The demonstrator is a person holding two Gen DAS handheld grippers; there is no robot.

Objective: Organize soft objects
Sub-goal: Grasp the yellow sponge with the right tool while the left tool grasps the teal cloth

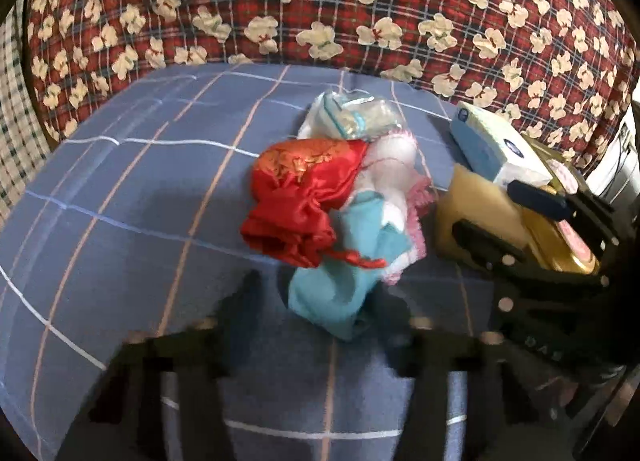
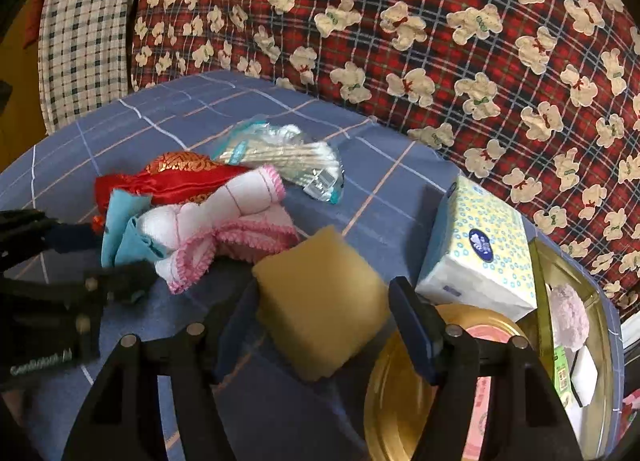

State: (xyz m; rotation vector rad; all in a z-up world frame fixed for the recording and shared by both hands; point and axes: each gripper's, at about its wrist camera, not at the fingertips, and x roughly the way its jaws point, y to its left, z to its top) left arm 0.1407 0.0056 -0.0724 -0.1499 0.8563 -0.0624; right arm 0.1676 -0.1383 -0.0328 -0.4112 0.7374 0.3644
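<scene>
A heap of soft things lies on the blue checked sheet [image 1: 120, 221]: a red satin pouch [image 1: 304, 197] [image 2: 176, 181], a white towel with pink edging [image 1: 396, 177] [image 2: 232, 217] and a teal cloth [image 1: 332, 297] [image 2: 120, 237]. My left gripper [image 1: 324, 297] [image 2: 120, 255] is blurred and stands open, one finger on each side of the teal cloth. My right gripper [image 2: 324, 301] [image 1: 488, 207] is shut on a yellow sponge [image 2: 324, 301] [image 1: 476, 213], with a pad pressing on each side of it.
A clear bag of cotton swabs [image 2: 280, 157] [image 1: 356, 117] lies behind the heap. A tissue pack [image 2: 480, 253] leans at the right beside a gold tin [image 2: 540, 301] and its round lid [image 2: 384, 401]. A red plaid quilt with bears [image 2: 440, 41] rises behind.
</scene>
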